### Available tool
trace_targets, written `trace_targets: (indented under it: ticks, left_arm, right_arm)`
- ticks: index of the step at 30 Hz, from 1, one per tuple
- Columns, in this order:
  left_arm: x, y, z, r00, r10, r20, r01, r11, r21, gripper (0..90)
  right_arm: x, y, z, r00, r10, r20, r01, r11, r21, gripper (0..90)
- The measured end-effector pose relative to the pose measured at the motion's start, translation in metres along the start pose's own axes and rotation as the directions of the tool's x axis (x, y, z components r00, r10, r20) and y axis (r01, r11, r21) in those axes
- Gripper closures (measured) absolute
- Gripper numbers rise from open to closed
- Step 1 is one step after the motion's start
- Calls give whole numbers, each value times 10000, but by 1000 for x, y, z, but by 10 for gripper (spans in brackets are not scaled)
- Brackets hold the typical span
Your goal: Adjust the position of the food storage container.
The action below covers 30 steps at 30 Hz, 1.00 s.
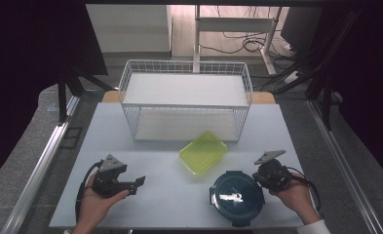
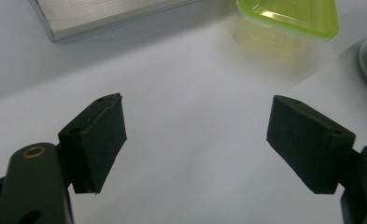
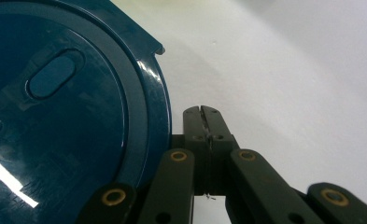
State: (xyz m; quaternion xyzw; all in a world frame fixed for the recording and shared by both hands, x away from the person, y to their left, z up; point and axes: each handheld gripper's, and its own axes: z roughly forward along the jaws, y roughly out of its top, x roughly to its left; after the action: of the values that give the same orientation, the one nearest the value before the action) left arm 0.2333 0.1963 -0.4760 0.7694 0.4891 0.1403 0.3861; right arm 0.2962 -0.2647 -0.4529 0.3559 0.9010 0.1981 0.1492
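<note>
1. I have the left gripper [image 1: 139, 182] low over the near left part of the white table [image 1: 145, 165], held in the left hand [image 1: 97, 202]. Its jaws are spread wide with nothing between them, only bare table.

2. From the left gripper view, the jaws look across the table toward a yellow-green box [image 2: 286, 21] with a lid of the same colour, well apart from the pads.

3. My right gripper [image 3: 203, 112] sits at the near right, in the right hand [image 1: 296, 195]. Its jaws are pressed together, pad against pad, and pinch nothing.

4. The thing nearest to it is the round dark blue container [image 1: 237, 196], lid on, standing on the near part of the table just left of the right gripper.

5. In the right gripper view the closed jaws lie just beside the lid's rim [image 3: 160, 112]. I cannot tell whether they touch it.

6. That lid has an oval raised patch [image 3: 52, 77] and a small tab at its edge.

7. In the high view the yellow-green box [image 1: 203, 152] lies turned at an angle near the table's middle, between the round container and the wire basket [image 1: 185, 100].

8. The white wire basket stands at the far side of the table, open at the top, with a pale floor.
</note>
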Motion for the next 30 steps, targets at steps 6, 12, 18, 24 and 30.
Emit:
trace_targets:
  ticks: [6,12,18,24,30]
  left_arm:
    - [-1,0,1,10000,43,14,-43,10000,52,195]
    - [-1,0,3,10000,50,33,-51,9999,104,195]
    - [0,-1,1,10000,-4,23,4,10000,38,195]
    - [-1,-1,1,10000,30,26,-30,10000,6,195]
    - [-5,0,2,9998,151,127,-151,9999,25,194]
  right_arm:
    - [3,1,1,9999,-65,-105,64,9999,-119,889]
    - [4,2,6,9997,-37,-259,37,10000,-4,889]
    - [-9,-11,-9,9966,808,-189,-812,9964,-233,888]
    - [-7,-39,-15,9905,1365,-152,-1363,9906,140,888]
    - [7,-50,-9,9910,1300,-313,-1279,9899,610,888]
